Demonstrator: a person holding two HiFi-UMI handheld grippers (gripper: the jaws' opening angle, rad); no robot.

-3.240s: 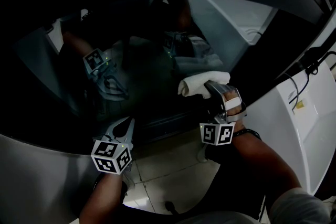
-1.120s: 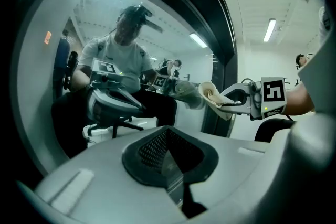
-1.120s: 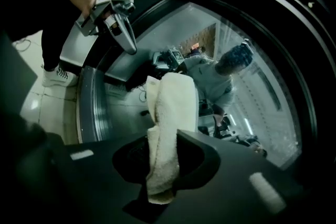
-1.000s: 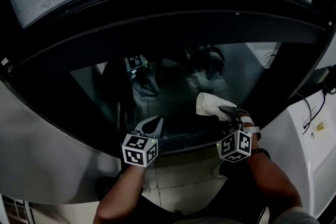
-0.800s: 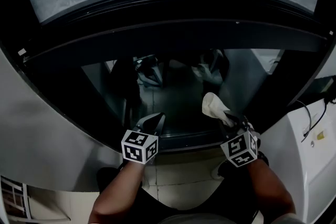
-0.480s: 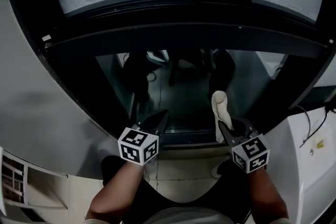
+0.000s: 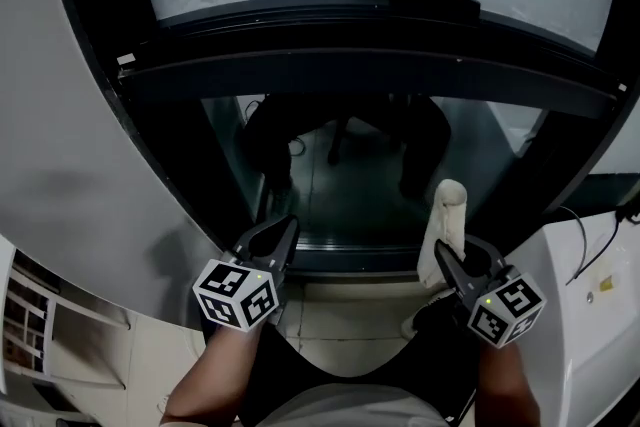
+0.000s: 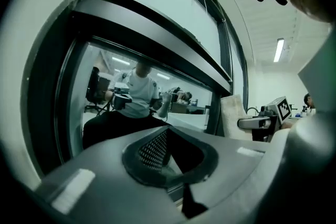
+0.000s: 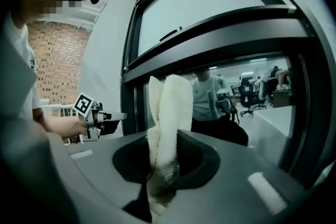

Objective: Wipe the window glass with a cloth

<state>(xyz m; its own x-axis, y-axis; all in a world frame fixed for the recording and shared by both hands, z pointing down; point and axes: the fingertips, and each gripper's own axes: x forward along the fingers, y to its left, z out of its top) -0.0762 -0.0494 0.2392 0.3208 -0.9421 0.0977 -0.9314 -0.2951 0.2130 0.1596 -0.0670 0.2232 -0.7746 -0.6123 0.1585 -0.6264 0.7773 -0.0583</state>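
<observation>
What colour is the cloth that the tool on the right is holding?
Off-white; the cloth shows best in the right gripper view.

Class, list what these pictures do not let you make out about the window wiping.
1. Head view: whether the cloth touches the window glass; no depth shows.
2. Head view: smears on the glass; dark reflections hide them.
3. Right gripper view: the cloth's lower end, buried between the right gripper's jaws.

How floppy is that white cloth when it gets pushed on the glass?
Probably soft: the cloth is folded thick, so it stands up from the right gripper. It looks fluffy and light, so it would likely squash against the window glass.
</observation>
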